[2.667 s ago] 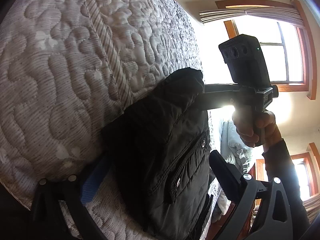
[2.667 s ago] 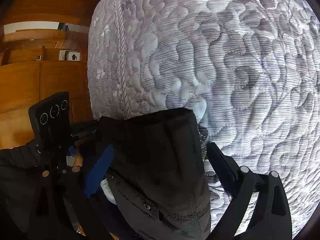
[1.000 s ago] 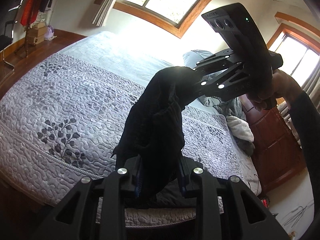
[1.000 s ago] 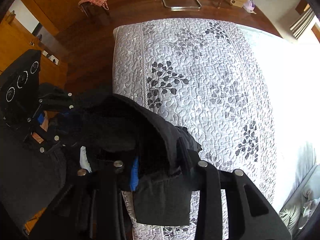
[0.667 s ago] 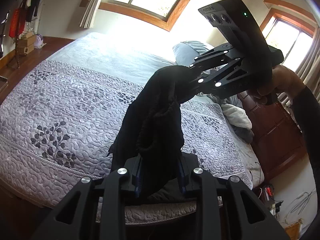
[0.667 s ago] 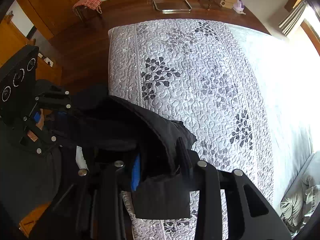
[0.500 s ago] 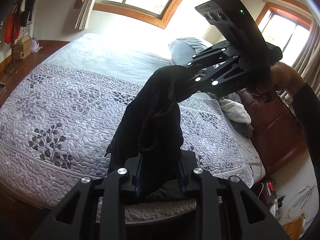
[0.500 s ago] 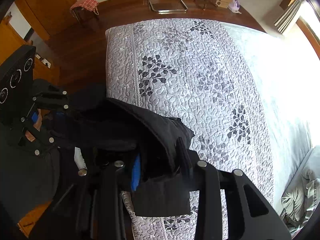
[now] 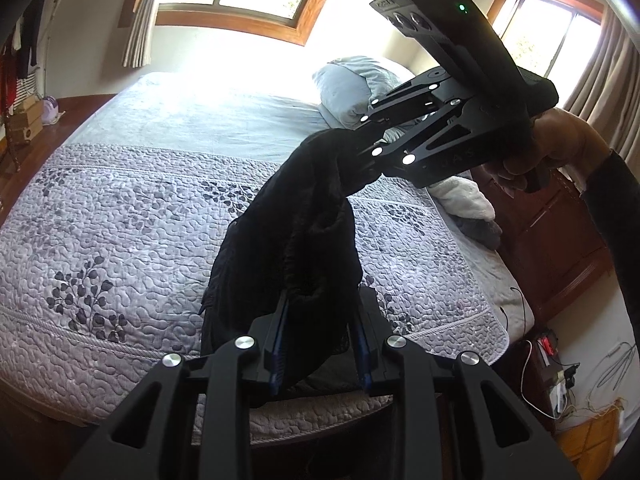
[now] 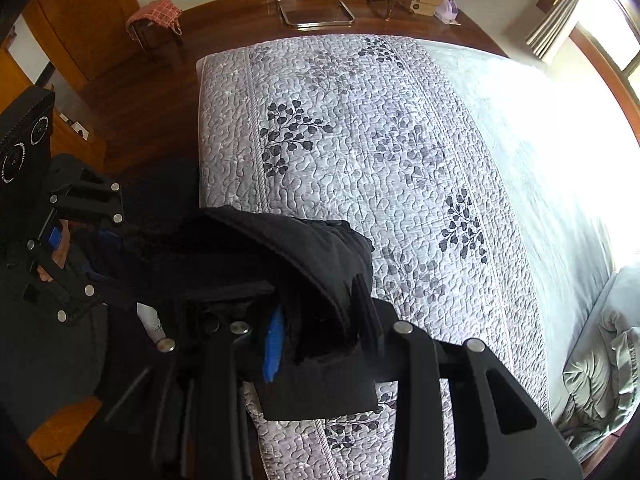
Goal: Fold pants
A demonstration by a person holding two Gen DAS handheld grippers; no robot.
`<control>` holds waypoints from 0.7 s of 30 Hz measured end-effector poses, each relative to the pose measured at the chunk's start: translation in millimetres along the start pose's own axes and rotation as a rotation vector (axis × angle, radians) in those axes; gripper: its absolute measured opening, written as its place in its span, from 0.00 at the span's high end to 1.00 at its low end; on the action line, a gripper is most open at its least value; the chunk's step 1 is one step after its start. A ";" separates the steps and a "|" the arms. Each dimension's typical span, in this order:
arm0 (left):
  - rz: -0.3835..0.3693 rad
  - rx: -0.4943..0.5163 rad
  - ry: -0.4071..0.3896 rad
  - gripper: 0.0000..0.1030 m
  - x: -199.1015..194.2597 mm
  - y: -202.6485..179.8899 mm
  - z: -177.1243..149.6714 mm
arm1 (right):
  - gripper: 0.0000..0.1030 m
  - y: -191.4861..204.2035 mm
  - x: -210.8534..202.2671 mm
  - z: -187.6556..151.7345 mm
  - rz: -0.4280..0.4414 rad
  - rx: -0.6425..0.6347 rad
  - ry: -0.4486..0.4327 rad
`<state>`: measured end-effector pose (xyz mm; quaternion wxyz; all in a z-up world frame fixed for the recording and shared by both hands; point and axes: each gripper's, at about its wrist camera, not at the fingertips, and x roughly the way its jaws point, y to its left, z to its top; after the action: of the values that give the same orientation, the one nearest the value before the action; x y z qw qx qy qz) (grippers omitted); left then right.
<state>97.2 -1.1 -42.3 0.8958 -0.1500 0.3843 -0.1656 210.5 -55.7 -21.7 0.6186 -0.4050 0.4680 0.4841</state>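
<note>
The black pants (image 9: pixel 296 236) hang bunched in the air above the foot end of the bed (image 9: pixel 120 216), held up at two places. The left gripper (image 9: pixel 320 320) has its fingers (image 9: pixel 276 336) clamped on a thick fold of the dark cloth, blue pads pressed against it on either side. The right gripper (image 9: pixel 360 160) is clamped on another part of the pants higher up, with the fabric draping down between the two grips. Seen from the right wrist, the cloth fills the gap at the right gripper (image 10: pixel 320 336), and the left gripper (image 10: pixel 104 248) sits off to the side, gripping the same garment. Under it lies a grey quilted bedspread (image 10: pixel 360 140) with leaf sprigs; a pillow (image 9: pixel 352 84) rests at the head.
</note>
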 end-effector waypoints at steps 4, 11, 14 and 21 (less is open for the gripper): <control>-0.004 0.024 0.014 0.73 5.1 -12.3 -1.9 | 0.70 -1.8 -0.2 -13.2 -0.013 0.014 0.003; -0.016 0.065 0.040 0.73 15.2 -34.1 -4.7 | 0.71 -4.7 -1.7 -35.6 -0.029 0.040 0.005; -0.023 0.080 0.050 0.73 20.4 -41.8 -6.1 | 0.72 -5.9 -1.7 -45.6 -0.034 0.052 0.003; -0.034 0.116 0.075 0.76 31.9 -60.2 -10.6 | 0.76 -9.5 -2.7 -64.8 -0.043 0.083 -0.005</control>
<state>99.1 -70.0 -45.8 0.8849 -0.0982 0.4049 -0.2083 207.4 -120.0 -33.8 0.6464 -0.3876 0.4772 0.4519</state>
